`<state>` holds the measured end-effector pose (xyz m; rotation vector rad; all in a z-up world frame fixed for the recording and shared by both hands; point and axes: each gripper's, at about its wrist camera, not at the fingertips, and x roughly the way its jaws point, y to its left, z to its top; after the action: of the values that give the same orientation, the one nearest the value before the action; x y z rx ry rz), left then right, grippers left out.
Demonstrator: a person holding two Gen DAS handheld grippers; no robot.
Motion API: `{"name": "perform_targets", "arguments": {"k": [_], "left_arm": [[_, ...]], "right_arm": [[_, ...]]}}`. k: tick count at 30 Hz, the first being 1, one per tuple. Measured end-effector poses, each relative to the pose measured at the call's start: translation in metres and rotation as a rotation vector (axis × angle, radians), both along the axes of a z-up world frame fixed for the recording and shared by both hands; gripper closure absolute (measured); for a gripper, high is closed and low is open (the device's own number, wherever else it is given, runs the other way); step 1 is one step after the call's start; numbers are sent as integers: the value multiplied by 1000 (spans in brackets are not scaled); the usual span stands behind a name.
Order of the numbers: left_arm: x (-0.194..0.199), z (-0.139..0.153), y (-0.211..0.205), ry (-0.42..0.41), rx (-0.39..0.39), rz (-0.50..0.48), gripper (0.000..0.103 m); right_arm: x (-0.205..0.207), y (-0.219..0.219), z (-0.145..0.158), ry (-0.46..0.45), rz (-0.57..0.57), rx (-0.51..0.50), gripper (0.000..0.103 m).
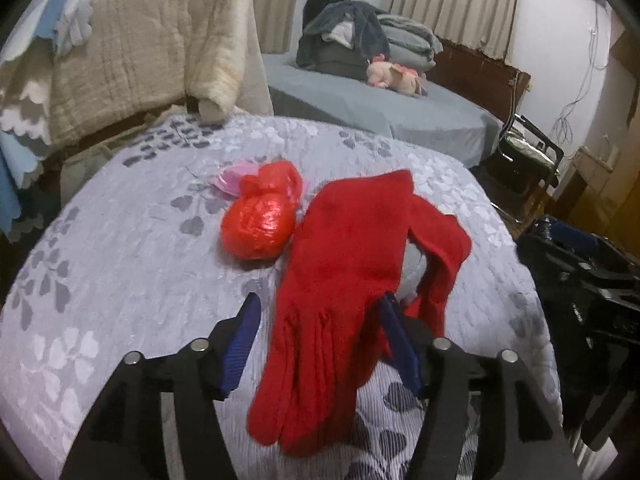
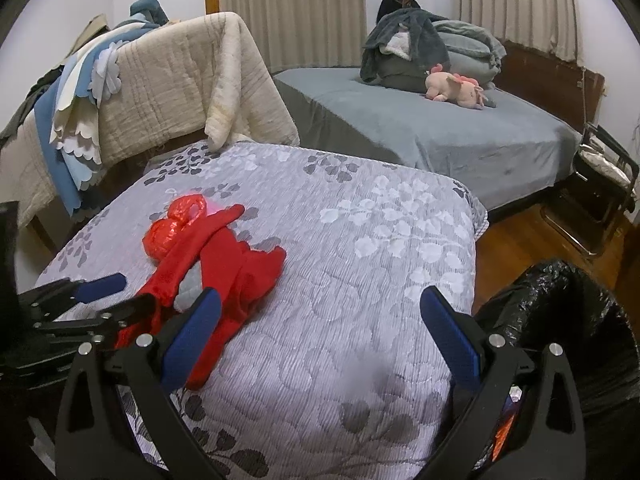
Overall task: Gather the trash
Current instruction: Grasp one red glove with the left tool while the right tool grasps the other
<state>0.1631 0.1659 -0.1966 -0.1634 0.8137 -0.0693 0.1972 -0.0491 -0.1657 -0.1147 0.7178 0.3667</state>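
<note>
Left wrist view: the left gripper (image 1: 318, 316) hangs over a bed covered in a pale lilac quilt (image 1: 132, 264) patterned with grey and white leaves. Its blue-padded jaws stand apart, and a red glove (image 1: 344, 264) lies draped between them; the right pad touches the cloth, the left stands clear, so nothing is pinched. A second red glove (image 1: 440, 248) lies just beside the first. Beyond them sits a knotted red plastic bag (image 1: 258, 228), touching the first glove's edge, with a bit of pink material (image 1: 234, 178) behind it. A cream blanket (image 1: 160, 52) is slung over a frame at the quilt's far side. Across the gap stands a grey-blue bed (image 1: 360, 104) with folded bedding and a pink plush toy (image 1: 394, 76).

Right wrist view: the right gripper (image 2: 320, 320) is wide open and empty above bare quilt (image 2: 360, 240). The gloves (image 2: 240, 272) and the red bag (image 2: 168, 236) lie to its left, where the left gripper (image 2: 132, 292) reaches in. At right, off the mattress edge, a bin lined with a black bag (image 2: 560, 300) stands on wooden floor (image 2: 516, 240). Beige curtains (image 2: 292, 8) hang along the far wall.
</note>
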Motion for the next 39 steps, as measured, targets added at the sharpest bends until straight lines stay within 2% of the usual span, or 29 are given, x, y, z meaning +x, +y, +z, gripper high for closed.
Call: {"name": "perform_targets", "arguments": {"k": [2,3,4,6,15,18,22,24,26,27,29,32,39], "left_arm": [[4,-5,1,16,-25,-12,52],[5,-7,1,22,-34,-24,74],[6,-9,1,29,-38,-31,85],[4,-9,2,29,-58,-33,91],[-13,7,16,-23,-50,29,93],[-13,7,20,-21,-32,35,93],[-12,6,25,-15,-23,42,93],[-11,5,26,-11,-23,45,93],[-11,5,26,-8,-24,43,93],[-11,5,26,-8,-24,42,93],[-12,5,25,-10,-24,41,93],[-13,7,24,-13,-26,42,93],[-19,24,20,-50,-15,52,93]], "right_arm": [[0,1,1,-2,2,1,6],[0,1,1,-1,3,2,6],[1,3,1,2,5,4,6],[0,6,0,6,15,10,6],[2,37,-7,8,78,23,6],[8,43,-12,24,82,27,11],[17,49,-23,69,98,34,26],[19,51,-26,97,117,44,40],[19,52,-27,111,142,57,58],[18,53,-26,109,154,58,62],[16,54,-23,106,174,56,84],[12,53,-16,97,191,63,90],[4,42,8,64,186,95,91]]}}
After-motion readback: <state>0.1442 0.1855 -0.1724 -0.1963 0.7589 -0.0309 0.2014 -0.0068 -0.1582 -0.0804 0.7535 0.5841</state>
